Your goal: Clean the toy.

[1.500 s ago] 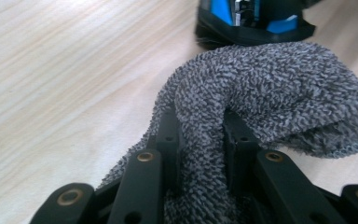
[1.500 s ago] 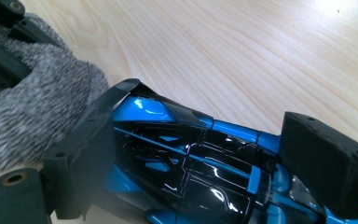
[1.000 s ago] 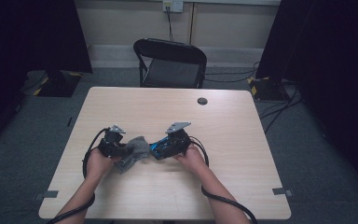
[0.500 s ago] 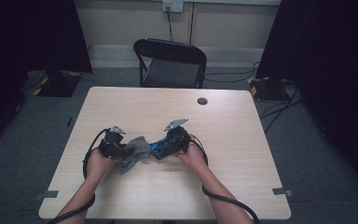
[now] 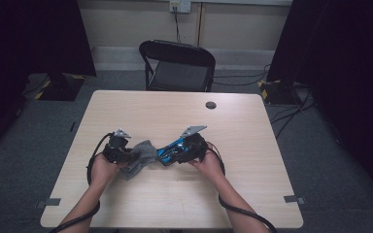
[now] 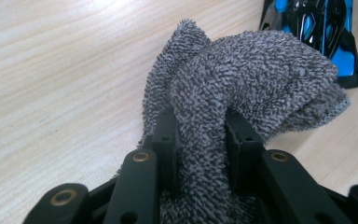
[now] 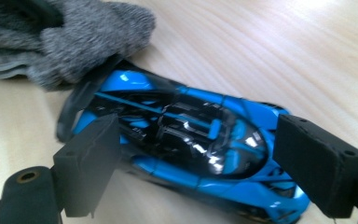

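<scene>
Two things meet mid-worktop [image 5: 272, 194]: a grey cloth [image 6: 242, 79] and a blue toy car [image 7: 186, 140]. Left tongs [image 6: 200, 140] are clenched on a fold of the cloth, which bunches up just beyond their tips and touches the car's end. Right tongs [image 7: 214, 154] straddle the car, jaws set wide at either flank; whether they press it I cannot tell. A chair [image 5: 177, 65] stands well beyond both.

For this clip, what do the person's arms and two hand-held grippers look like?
Both forearms are bare, no sleeves visible. Left hand-held gripper and right hand-held gripper are black, each topped by a grey three-cornered plate and trailing a black cable. The jaws are matte black with round holes.
</scene>
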